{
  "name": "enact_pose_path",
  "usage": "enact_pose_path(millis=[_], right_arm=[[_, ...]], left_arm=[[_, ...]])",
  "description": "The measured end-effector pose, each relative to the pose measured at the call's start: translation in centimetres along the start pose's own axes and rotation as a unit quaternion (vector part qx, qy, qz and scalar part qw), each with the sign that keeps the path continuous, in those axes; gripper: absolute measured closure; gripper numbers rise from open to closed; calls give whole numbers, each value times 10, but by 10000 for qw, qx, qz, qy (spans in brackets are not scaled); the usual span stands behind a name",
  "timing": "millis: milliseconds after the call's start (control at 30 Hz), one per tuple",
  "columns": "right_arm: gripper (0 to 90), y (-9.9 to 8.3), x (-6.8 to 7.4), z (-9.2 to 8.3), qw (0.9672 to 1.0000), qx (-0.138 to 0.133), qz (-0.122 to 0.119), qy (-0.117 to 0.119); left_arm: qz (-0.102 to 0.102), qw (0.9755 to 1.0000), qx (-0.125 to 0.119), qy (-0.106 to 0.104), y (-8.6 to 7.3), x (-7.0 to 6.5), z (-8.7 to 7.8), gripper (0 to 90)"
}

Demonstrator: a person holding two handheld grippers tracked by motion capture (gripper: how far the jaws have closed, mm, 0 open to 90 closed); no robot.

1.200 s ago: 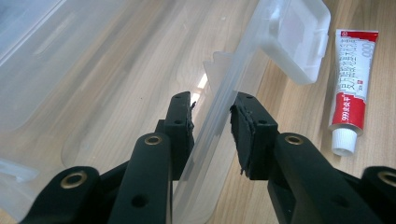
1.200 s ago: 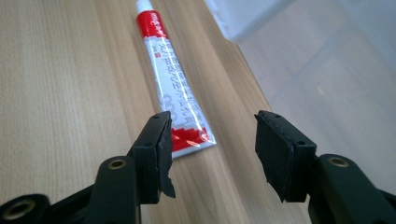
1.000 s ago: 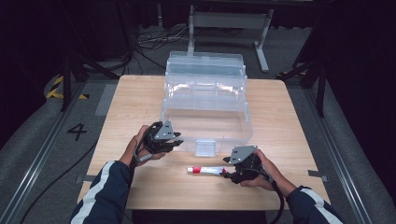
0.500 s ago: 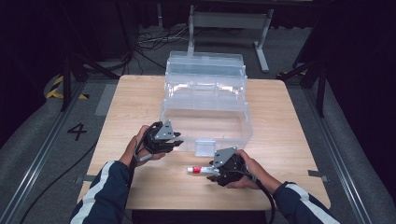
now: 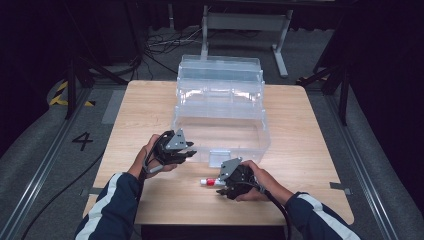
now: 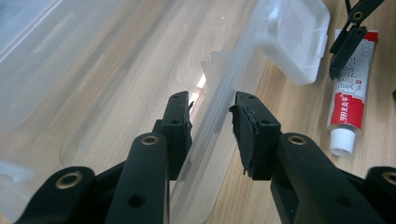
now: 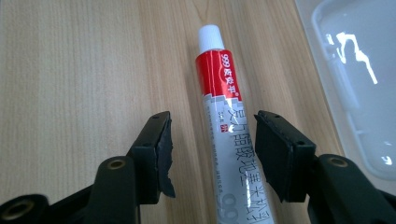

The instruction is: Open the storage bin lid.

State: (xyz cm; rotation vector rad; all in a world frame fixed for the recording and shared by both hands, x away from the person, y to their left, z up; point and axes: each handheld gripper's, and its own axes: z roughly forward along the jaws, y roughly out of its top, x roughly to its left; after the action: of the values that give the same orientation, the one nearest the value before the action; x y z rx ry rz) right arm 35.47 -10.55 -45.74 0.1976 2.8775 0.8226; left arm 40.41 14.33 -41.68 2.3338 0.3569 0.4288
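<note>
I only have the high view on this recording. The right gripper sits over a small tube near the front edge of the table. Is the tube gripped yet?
Observer: Not yet. In the right gripper view the tube lies between the pads of the right gripper, with a gap on each side.
Operator: What kind of tube is it?
Observer: White, with a red band and a white cap that points away from the gripper.
Operator: And the left gripper by the clear box?
Observer: The left gripper straddles the front wall of the clear box; the wall lies against the left pad, with a gap at the right pad.
</note>
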Motion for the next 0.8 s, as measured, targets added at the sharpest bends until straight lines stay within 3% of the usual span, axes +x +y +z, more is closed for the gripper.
enact_pose_path(millis=[267,600,800], right_arm=[[511,5,2,5,9997,220,-33,95],[535,7,-1,7,9994,248,61,224],[603,10,-3,7,9988,321,7,381]], left_arm=[[-23,10000,-27,-63,0,0,1,658],[-17,10000,-18,-73,0,0,1,651],[-3,10000,1,-67,0,0,1,647]])
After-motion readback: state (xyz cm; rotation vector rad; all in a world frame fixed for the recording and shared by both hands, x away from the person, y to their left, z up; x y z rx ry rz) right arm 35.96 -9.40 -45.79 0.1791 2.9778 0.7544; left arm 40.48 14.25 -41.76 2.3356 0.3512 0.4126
